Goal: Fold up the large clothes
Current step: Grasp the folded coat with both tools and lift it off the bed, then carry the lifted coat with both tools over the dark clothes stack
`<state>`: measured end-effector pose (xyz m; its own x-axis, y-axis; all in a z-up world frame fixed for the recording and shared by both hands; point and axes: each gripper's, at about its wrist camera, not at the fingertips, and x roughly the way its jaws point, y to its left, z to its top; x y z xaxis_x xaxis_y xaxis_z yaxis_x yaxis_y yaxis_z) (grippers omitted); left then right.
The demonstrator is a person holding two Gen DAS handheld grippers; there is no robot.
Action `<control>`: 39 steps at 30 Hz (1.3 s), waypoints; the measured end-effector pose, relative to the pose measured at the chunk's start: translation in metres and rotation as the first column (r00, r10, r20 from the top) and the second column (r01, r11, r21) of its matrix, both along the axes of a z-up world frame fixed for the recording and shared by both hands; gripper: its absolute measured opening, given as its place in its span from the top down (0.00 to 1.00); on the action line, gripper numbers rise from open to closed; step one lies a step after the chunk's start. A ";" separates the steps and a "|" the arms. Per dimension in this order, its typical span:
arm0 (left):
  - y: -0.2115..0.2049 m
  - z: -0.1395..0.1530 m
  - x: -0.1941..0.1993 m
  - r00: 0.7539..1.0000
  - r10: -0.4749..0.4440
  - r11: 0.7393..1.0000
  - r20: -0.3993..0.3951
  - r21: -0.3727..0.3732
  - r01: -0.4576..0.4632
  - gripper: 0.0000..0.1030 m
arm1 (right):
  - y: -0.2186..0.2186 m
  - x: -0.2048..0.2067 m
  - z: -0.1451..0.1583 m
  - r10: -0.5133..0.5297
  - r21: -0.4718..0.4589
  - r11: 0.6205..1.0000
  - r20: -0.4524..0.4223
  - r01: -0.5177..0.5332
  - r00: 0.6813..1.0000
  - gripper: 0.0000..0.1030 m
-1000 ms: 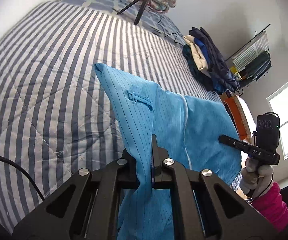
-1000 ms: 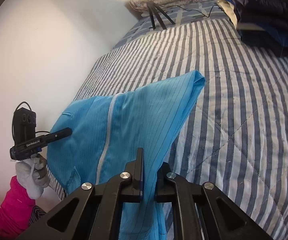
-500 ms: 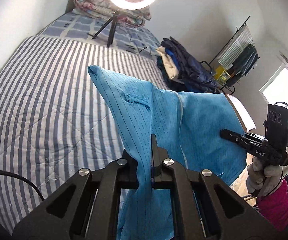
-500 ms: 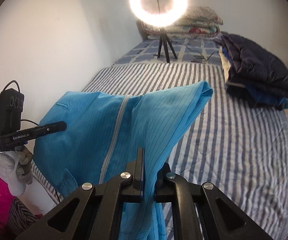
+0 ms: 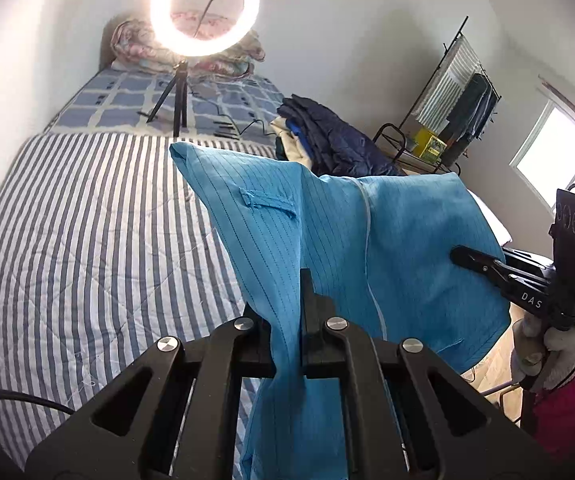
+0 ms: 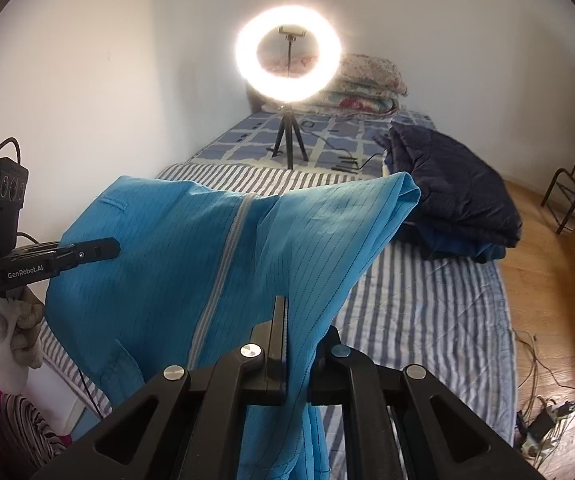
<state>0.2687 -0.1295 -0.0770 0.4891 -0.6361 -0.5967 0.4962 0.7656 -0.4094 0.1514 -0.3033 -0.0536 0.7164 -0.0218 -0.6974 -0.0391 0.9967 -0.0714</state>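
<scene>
A large bright blue pinstriped garment [image 5: 339,240] with a pale front zip hangs in the air above the striped bed [image 5: 79,232]. My left gripper [image 5: 287,320] is shut on one edge of it. My right gripper [image 6: 295,328] is shut on another edge of the same garment [image 6: 215,248]. The cloth stretches between the two grippers and droops below them. In the left wrist view the right gripper [image 5: 459,256] shows at the right. In the right wrist view the left gripper [image 6: 115,246] shows at the left.
A ring light on a tripod [image 6: 288,60] stands at the far end of the bed. A pile of dark folded clothes [image 6: 451,184] lies on the bed's right side. A clothes rack [image 5: 459,92] and a window [image 5: 567,160] are at the right. Cables [image 6: 543,412] lie on the wooden floor.
Both grippers have risen and tilted up with the garment. It has lifted off the bed and now hangs higher. The ring light and far wall have come into view.
</scene>
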 end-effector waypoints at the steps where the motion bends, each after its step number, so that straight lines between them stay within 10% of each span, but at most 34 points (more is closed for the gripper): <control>1: -0.003 0.006 -0.002 1.000 -0.002 1.000 0.008 0.000 0.002 0.96 | -0.002 -0.004 0.006 -0.005 -0.002 1.000 0.011 0.005 1.000 0.97; 18: -0.084 0.096 0.016 0.984 -0.133 0.990 0.122 -0.023 0.137 0.96 | -0.081 -0.014 0.092 -0.193 0.009 0.981 0.123 0.193 0.973 0.97; 39: -0.257 0.081 0.224 0.963 -0.246 0.967 0.111 -0.047 0.252 0.96 | -0.251 0.158 0.116 -0.306 0.022 0.952 0.147 0.306 0.941 0.97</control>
